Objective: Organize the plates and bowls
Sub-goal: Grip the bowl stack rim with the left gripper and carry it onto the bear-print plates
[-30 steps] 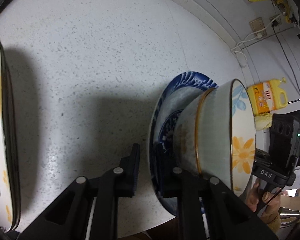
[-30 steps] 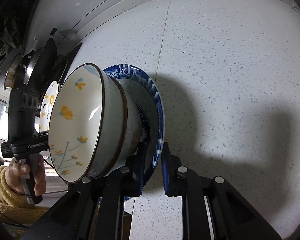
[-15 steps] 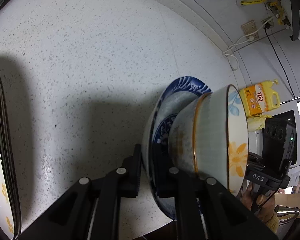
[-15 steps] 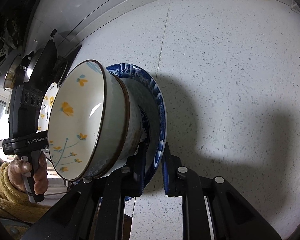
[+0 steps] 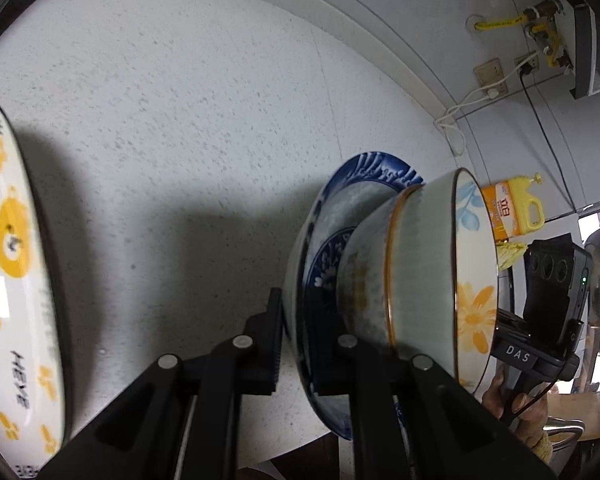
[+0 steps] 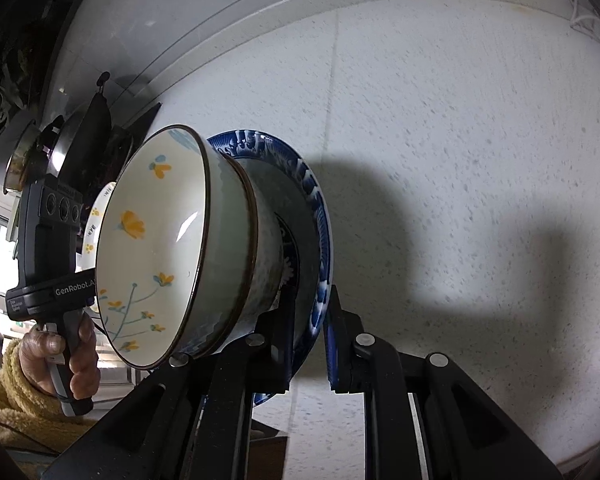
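Carrying stage: the flowered bowl (image 6: 156,248) already sits on the blue plate (image 6: 314,216), and both are off the speckled surface (image 6: 460,140), not yet set down. Both sets of jaws are clamped on the plate's rim from opposite sides, left gripper (image 5: 296,344) and right gripper (image 6: 310,344). Beyond the left jaws, a yellow-patterned plate (image 5: 12,264) remains unstacked.

The blue plate (image 5: 320,240) with the flowered bowl (image 5: 424,276) on it is rising off the speckled counter (image 5: 180,120), more worktop showing beneath it than a second ago, and the bear-print dish (image 5: 16,248) fills more of the left gripper's (image 5: 296,340) view.
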`<action>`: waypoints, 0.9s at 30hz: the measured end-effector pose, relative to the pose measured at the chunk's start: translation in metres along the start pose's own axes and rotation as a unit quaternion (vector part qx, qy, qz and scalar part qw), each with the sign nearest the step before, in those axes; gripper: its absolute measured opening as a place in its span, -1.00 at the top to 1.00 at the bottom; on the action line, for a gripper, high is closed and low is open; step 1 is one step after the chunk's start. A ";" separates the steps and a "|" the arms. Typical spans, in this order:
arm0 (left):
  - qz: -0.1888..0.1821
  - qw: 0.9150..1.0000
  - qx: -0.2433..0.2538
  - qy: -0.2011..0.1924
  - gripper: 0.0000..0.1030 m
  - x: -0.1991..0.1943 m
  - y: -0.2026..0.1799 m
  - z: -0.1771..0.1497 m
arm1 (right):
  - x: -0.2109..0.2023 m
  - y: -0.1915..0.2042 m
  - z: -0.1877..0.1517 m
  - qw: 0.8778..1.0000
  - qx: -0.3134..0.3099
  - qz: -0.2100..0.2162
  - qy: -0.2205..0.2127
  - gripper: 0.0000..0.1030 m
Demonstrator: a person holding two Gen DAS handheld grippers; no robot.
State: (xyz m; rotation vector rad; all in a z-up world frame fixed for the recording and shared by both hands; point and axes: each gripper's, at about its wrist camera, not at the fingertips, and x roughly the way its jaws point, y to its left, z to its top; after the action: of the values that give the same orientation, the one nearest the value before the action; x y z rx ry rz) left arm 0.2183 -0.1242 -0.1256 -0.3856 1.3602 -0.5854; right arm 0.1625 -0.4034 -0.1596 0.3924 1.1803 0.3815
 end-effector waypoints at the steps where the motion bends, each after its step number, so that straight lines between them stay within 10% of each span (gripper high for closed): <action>1: 0.001 1.000 -0.004 -0.006 0.82 -0.010 0.004 0.002 | -0.001 0.005 0.003 1.000 -0.003 0.000 -0.001 0.73; 16: 0.084 0.991 -0.054 -0.088 0.82 -0.187 0.127 0.002 | 0.049 0.173 0.042 0.991 -0.113 0.070 0.020 0.73; 27: 0.088 0.992 -0.049 -0.071 0.82 -0.193 0.207 -0.001 | 0.125 0.218 0.021 0.991 -0.089 0.073 0.064 0.73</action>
State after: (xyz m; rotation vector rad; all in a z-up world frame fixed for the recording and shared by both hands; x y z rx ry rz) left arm 0.2319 0.1567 -0.0916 -0.3749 1.2743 -0.3397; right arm 0.2061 -0.1554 -0.1486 0.3032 1.2349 0.6418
